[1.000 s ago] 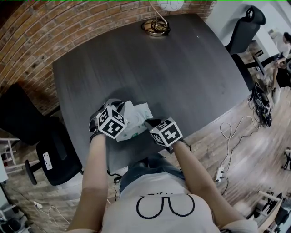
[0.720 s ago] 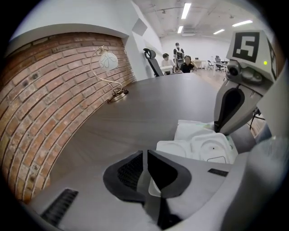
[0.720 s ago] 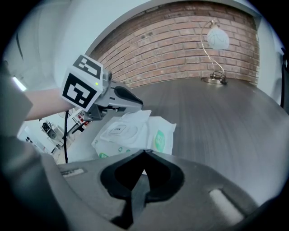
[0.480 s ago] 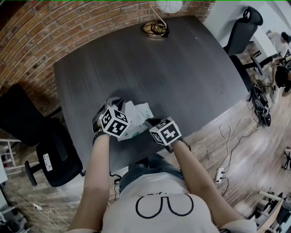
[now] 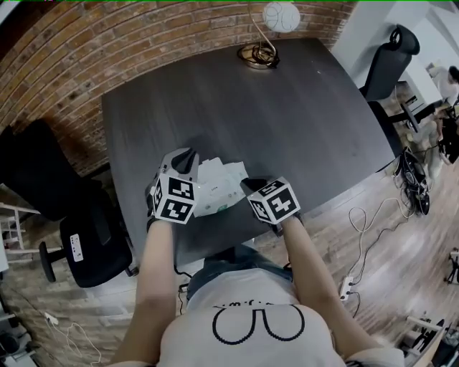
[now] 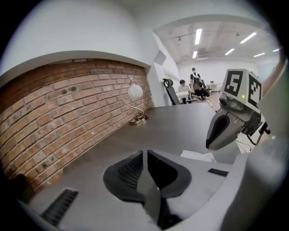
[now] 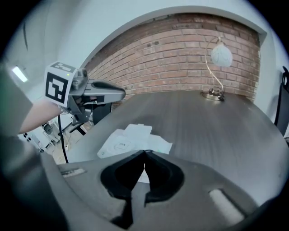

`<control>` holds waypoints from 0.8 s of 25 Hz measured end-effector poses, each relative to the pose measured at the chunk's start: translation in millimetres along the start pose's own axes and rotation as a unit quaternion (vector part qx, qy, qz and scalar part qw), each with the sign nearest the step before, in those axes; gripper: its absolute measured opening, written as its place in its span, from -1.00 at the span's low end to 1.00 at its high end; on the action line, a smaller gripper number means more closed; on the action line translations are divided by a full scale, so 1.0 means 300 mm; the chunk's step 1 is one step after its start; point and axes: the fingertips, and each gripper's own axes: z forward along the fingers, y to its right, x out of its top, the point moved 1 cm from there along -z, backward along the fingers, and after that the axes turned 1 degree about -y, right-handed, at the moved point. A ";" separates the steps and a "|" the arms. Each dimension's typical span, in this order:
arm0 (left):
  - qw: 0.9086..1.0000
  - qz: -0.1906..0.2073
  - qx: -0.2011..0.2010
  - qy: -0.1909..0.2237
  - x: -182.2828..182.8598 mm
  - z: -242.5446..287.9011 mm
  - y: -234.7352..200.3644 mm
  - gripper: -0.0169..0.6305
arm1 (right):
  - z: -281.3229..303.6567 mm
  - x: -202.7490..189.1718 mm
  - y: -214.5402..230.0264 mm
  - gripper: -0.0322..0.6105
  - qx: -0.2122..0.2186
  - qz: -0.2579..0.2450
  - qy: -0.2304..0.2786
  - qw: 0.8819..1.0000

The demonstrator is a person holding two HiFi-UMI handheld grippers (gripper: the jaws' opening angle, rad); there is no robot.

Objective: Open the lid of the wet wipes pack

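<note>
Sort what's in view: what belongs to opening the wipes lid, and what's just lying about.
Job:
pack
left tongs
right tongs

Lying about:
lamp
chair

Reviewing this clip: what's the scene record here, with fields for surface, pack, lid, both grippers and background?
surface: dark table
wet wipes pack: flat near the table's near edge, between the grippers
lid: appears flipped open
left gripper: jaws together, nothing between them
right gripper: jaws together, nothing between them
background: lamp at the far edge
</note>
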 end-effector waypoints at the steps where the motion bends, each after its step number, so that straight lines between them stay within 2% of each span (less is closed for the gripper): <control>1: 1.000 -0.009 0.009 0.013 0.013 -0.026 -0.013 -0.85 | -0.021 0.023 0.003 -0.89 -0.007 -0.004 0.011 1.000; 6: 0.994 -0.053 0.043 0.080 0.086 -0.156 -0.074 -0.87 | -0.145 0.155 0.006 -0.89 -0.042 -0.032 0.079 0.996; 10: 0.985 -0.090 0.061 0.136 0.138 -0.265 -0.114 -0.88 | -0.251 0.278 -0.012 -0.89 -0.075 -0.074 0.142 0.984; 14: 0.970 -0.115 0.076 0.199 0.196 -0.378 -0.152 -0.89 | -0.368 0.393 -0.036 -0.89 -0.114 -0.113 0.212 0.964; 20: 0.950 -0.120 0.091 0.272 0.277 -0.508 -0.200 -0.95 | -0.551 0.534 -0.086 -0.89 -0.156 -0.149 0.319 0.923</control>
